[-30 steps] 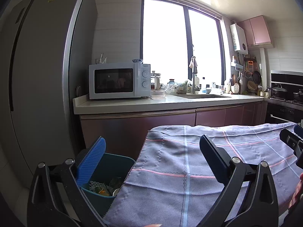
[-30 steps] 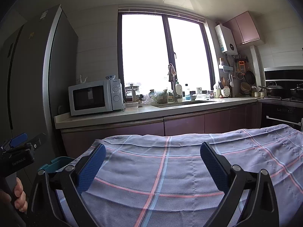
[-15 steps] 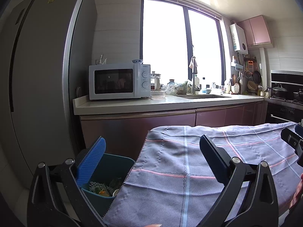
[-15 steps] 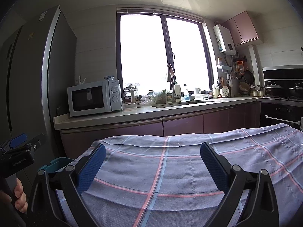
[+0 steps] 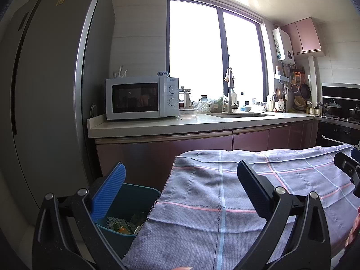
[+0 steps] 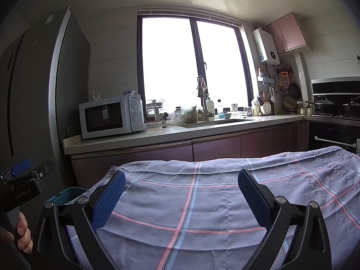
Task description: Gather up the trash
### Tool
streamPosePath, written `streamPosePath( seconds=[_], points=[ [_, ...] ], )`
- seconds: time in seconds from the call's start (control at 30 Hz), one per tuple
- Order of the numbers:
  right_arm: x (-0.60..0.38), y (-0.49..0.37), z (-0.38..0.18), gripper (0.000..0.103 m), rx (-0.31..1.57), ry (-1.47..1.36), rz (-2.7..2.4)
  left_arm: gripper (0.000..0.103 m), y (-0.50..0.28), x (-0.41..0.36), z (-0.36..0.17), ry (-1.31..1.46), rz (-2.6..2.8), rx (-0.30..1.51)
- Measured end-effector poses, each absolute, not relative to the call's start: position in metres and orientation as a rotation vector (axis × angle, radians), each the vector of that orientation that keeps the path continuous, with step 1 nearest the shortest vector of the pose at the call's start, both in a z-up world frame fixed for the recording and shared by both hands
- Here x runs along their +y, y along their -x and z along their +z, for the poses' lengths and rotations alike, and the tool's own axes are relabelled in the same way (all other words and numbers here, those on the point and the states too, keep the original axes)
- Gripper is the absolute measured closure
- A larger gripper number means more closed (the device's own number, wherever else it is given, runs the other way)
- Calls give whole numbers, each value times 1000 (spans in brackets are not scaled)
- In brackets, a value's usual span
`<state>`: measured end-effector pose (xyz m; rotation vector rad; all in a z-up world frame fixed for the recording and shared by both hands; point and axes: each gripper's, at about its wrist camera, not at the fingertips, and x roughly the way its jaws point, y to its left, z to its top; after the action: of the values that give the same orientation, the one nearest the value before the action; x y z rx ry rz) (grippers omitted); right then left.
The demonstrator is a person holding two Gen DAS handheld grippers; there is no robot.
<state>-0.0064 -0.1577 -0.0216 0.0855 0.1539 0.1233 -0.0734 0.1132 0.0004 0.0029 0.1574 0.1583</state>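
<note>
Both grippers held wide apart over the checked cloth, trash bin at its left edge.

The left gripper and right gripper hover empty above the grey checked cloth. Just left of the cloth, the teal bin holds trash: white netting, orange and green scraps. A hand grips the left tool's handle. Beyond the cloth, the microwave sits on the counter.

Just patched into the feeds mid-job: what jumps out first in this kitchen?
The bright window over the sink dominates the back wall, with a white microwave on the counter to its left. Up close, a checked grey cloth covers the table. A teal trash bin with scraps inside sits at the table's left edge, below the open left claw.
</note>
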Motion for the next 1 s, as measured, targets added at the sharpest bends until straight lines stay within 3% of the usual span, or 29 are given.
streamPosePath(
  seconds=[1.0],
  points=[
    [-155,9,-22,7,158,-89,111,5,71,112,-1,-3,155,158]
  ],
)
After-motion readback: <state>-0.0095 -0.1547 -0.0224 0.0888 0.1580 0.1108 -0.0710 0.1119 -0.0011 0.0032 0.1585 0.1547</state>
